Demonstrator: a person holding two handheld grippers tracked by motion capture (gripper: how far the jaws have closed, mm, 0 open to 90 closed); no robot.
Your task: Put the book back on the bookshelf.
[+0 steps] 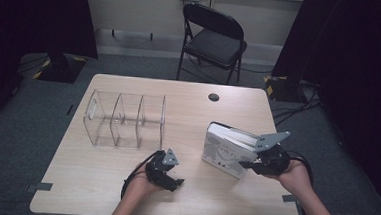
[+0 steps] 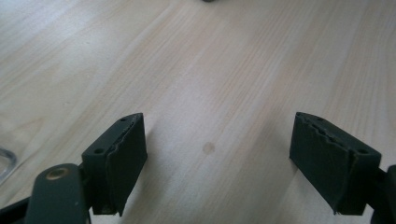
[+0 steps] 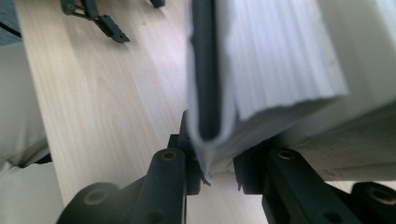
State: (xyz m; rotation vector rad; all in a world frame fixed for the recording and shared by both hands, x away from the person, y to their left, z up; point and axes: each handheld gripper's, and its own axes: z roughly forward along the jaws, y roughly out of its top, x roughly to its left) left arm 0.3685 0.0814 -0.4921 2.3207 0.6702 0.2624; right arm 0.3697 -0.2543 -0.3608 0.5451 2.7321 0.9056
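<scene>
The right tongs [image 1: 247, 164] are clamped on the book [image 1: 226, 149], which stands on edge toward the right side of the tabletop [image 1: 98, 192], nearer the front edge than the back, leaning a little. In the right gripper view the book's [image 3: 261, 60] white cover and pale page block rise straight up from between the two black jaws, which pinch its lower corner tightly; the right tongs [image 3: 219, 179] have almost no gap left between them. The person's right hand [image 1: 294, 176] comes in from the front right corner, and the grey plate on that gripper sticks up just beside the book's top. The left tongs [image 1: 176, 183] rest low near the middle of the front edge, well apart from the book, held in the left hand [image 1: 141, 184]. In the left gripper view the left tongs [image 2: 217, 163] stand wide apart with nothing but bare wood between them. A clear organizer [image 1: 125, 119] with three compartments sits toward the left of the tabletop, near the back edge, open and holding nothing that I can make out. A small dark round cap [image 1: 213, 97] lies at the back edge.
</scene>
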